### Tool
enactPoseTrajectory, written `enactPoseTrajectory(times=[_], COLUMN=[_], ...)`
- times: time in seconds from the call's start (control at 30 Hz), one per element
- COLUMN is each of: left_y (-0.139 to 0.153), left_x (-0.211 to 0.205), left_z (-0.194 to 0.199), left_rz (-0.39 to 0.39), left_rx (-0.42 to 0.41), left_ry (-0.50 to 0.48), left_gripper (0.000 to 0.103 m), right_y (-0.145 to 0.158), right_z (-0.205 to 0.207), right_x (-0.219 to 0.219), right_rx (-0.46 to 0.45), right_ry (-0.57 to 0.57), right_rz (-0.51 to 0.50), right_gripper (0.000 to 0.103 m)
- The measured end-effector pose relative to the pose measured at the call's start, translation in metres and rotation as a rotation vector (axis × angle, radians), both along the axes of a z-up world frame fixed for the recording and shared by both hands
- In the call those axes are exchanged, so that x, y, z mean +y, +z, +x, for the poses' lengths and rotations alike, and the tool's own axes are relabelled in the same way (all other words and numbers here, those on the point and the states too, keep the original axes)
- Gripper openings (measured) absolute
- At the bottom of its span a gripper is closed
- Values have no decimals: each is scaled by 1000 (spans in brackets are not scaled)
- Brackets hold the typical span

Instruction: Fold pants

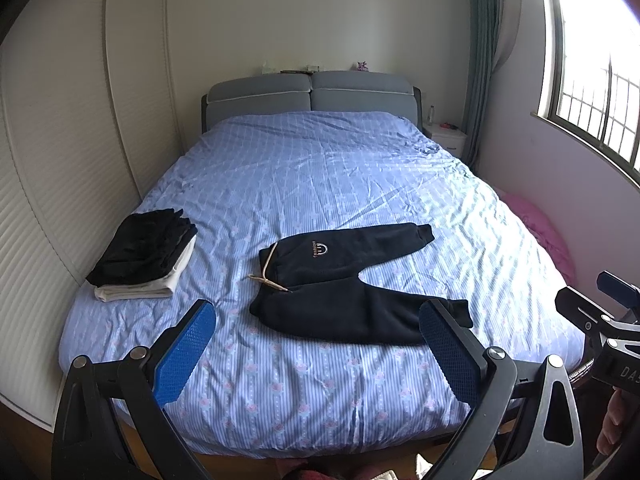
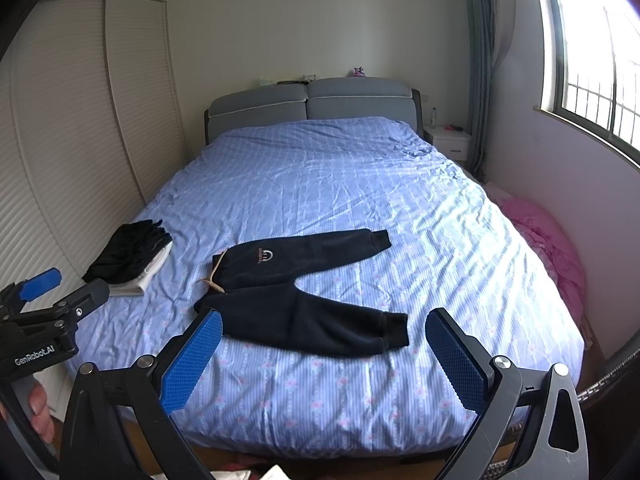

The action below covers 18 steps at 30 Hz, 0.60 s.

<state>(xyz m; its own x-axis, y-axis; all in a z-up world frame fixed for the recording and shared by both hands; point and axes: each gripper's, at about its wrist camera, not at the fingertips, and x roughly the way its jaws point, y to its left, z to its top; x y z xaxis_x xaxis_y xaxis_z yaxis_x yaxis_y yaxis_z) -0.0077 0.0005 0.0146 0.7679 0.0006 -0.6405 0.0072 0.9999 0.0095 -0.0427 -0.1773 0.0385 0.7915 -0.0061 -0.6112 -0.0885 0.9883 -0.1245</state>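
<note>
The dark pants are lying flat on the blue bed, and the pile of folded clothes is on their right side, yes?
Not quite. The dark pants do lie flat on the blue bed, but the pile of folded clothes sits to their left, near the bed's edge. Both wrist views show it.

The left hand-held gripper (image 1: 318, 344) is hovering with its blue-padded fingers (image 1: 184, 354) spread wide, gripping nothing. The right hand-held gripper (image 2: 324, 354) is hovering likewise, jaws wide apart, sitting at the left one's three o'clock, level with it.
</note>
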Motion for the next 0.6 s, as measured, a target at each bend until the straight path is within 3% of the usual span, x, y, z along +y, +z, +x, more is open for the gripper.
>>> enactPoseTrajectory(times=[0.33, 0.6], left_y=[-12, -46], left_x=[-1, 6], left_z=[6, 28], left_rz=[3, 63], left_rx=[33, 87], left_ry=[16, 43], left_gripper=[103, 103], right_y=[-9, -51], right_z=[11, 40], right_x=[1, -6], right_rx=[47, 160], right_ry=[-4, -48], right_rz=[21, 55], right_gripper=[103, 103])
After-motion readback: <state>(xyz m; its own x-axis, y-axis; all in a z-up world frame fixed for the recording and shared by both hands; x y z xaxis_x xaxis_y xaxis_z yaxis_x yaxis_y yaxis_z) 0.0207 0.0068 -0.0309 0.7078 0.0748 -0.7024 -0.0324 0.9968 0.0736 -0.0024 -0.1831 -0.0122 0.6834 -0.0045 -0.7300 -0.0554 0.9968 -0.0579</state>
